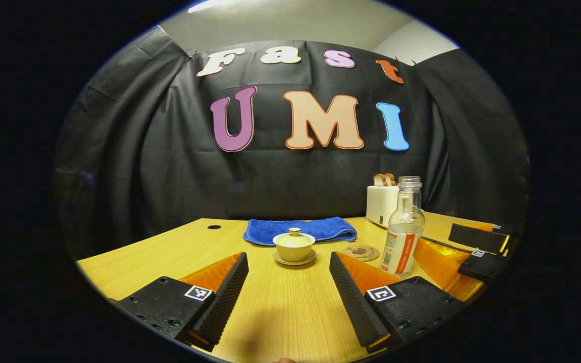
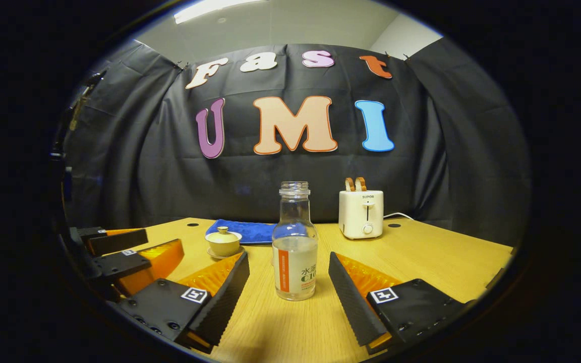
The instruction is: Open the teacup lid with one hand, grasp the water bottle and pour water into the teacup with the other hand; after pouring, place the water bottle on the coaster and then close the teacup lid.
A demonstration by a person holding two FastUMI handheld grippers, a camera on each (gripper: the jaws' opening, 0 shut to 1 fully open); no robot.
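Teacup (image 1: 294,247), lid (image 1: 294,237) on, sitting near the desk's (image 1: 280,302) back edge before the left tool (image 1: 288,292); right tool (image 2: 289,295), also gaping, framing the capless bottle (image 2: 295,247). A glancing grip risks tipping it.

My wooden worktop (image 1: 280,307) fills the lower half of both views. In the left gripper view, a lidded teacup (image 1: 294,245) on its saucer stands at centre, a folded blue towel (image 1: 300,230) just behind it. Right of centre lie a round coaster (image 1: 360,252) and an uncapped water bottle (image 1: 403,229), upright beside it. A white toaster (image 1: 382,204) stands at the worktop's far edge, right of centre.
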